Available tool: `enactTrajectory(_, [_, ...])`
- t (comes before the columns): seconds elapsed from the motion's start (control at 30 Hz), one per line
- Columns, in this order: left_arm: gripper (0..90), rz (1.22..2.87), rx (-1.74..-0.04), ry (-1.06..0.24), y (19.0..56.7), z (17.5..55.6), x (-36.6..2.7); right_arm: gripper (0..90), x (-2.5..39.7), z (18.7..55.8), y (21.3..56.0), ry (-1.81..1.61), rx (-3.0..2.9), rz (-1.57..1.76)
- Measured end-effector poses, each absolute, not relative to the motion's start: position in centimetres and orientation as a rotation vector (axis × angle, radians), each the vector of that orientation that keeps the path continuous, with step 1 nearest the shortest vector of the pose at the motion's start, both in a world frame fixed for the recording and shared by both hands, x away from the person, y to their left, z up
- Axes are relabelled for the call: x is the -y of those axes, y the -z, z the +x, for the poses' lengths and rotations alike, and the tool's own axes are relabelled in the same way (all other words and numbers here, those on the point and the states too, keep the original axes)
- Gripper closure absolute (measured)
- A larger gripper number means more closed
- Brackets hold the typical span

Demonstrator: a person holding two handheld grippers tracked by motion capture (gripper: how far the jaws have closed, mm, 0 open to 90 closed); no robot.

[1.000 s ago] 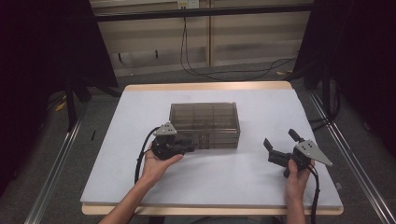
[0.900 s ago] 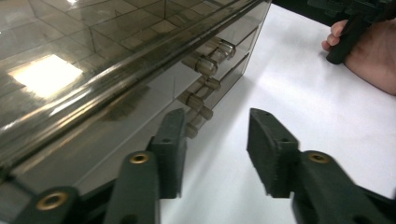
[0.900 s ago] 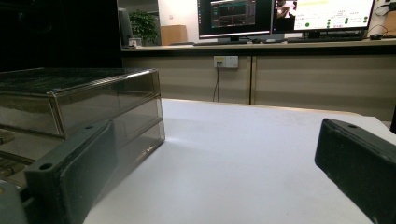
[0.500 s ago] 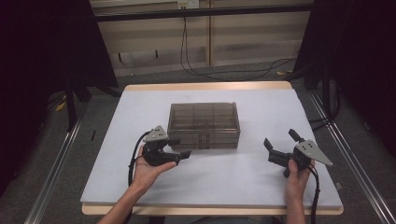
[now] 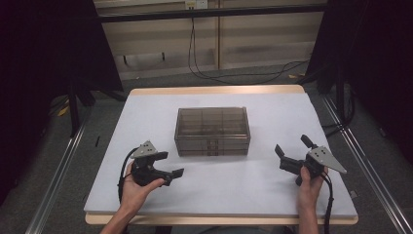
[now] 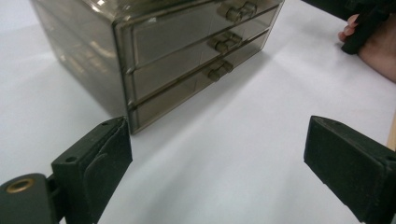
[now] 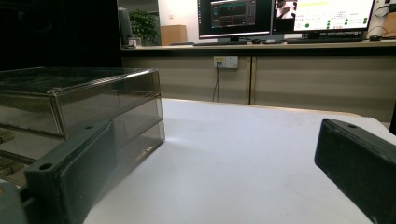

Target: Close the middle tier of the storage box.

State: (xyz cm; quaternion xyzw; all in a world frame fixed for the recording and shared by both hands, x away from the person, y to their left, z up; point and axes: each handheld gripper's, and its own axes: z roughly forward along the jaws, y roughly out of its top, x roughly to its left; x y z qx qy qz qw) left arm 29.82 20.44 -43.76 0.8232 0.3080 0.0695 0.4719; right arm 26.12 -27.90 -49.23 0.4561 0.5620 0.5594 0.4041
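Note:
A smoky see-through drawer box point(image 5: 212, 131) stands in the middle of the white table point(image 5: 146, 112). In the left gripper view its three drawers point(image 6: 187, 51) are closed, each with a small knob. My left gripper point(image 5: 171, 164) lies open on the table, in front of and left of the box and apart from it; its jaws point(image 6: 217, 158) hold nothing. My right gripper point(image 5: 291, 144) is open to the right of the box, also apart from it. Between its jaws point(image 7: 215, 172) there is only bare table, with the box's side point(image 7: 79, 112) at the left.
The table's wooden edge point(image 5: 214, 90) runs along the far side, with cables on the floor point(image 5: 234, 75) behind. Metal rails point(image 5: 58, 170) flank the table. Monitors point(image 7: 285, 16) stand on a bench far beyond. The other hand point(image 6: 373, 46) appears at the top right of the left gripper view.
My left gripper has drawn back from the box's front left corner toward the near left of the table. The right gripper has stayed put.

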Motion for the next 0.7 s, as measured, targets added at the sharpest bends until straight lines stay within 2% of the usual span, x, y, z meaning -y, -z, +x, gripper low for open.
enactTrajectory(0.5, [3.9, 1.974, -0.8, -0.137, 45.5, 28.7, -24.7, 0.0, 27.9, 26.1, 49.2, -1.415, -1.419, 1.147])
enactTrajectory(0.7, [5.2, 1.989, -0.882, -0.185, 46.2, 28.9, -26.1, 0.0, 27.9, 26.1, 49.2, -1.417, -1.42, 1.147])
